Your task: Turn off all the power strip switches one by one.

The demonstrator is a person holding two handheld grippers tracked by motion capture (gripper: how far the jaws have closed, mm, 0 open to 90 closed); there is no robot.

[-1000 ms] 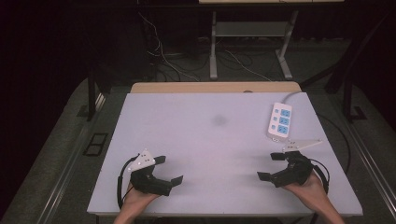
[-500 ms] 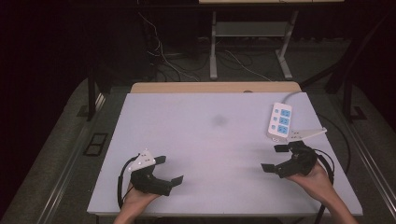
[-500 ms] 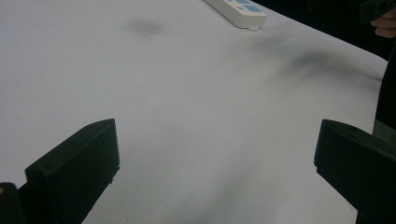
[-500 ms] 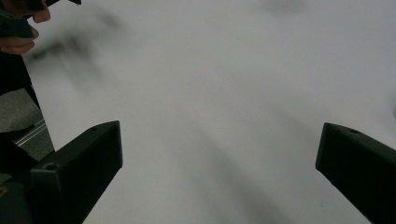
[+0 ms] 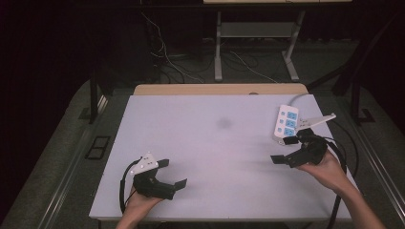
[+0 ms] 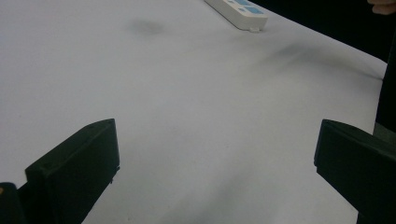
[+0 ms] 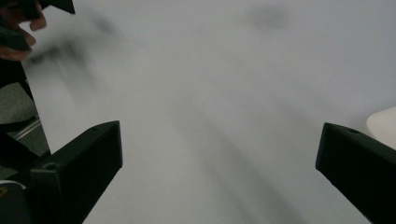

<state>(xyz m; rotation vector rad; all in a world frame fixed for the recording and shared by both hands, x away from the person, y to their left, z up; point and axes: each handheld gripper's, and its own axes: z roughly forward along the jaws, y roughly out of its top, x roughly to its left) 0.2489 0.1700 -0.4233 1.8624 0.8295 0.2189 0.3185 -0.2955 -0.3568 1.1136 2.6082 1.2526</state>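
Note:
A white power strip [image 5: 286, 121] with blue sockets lies near the table's right edge, and its cable runs off the far side. My right gripper [image 5: 282, 150] hovers just in front of the strip's near end, open and holding nothing. In the right gripper view the jaws stand wide apart [image 7: 219, 144], and a white corner of the strip [image 7: 384, 123] shows at the right. My left gripper [image 5: 173, 173] rests near the front left of the table, open and empty. The left gripper view looks across the bare top [image 6: 215, 140] to the strip [image 6: 238, 9] far off.
The white table [image 5: 210, 143] has a wooden strip along its far edge and a faint grey smudge [image 5: 223, 123] near the middle. Beyond it stand table legs and loose cables on a dark floor. Black cables trail from both grippers.
My right gripper has moved forward and a little right, up to the near end of the power strip. The left gripper has stayed put.

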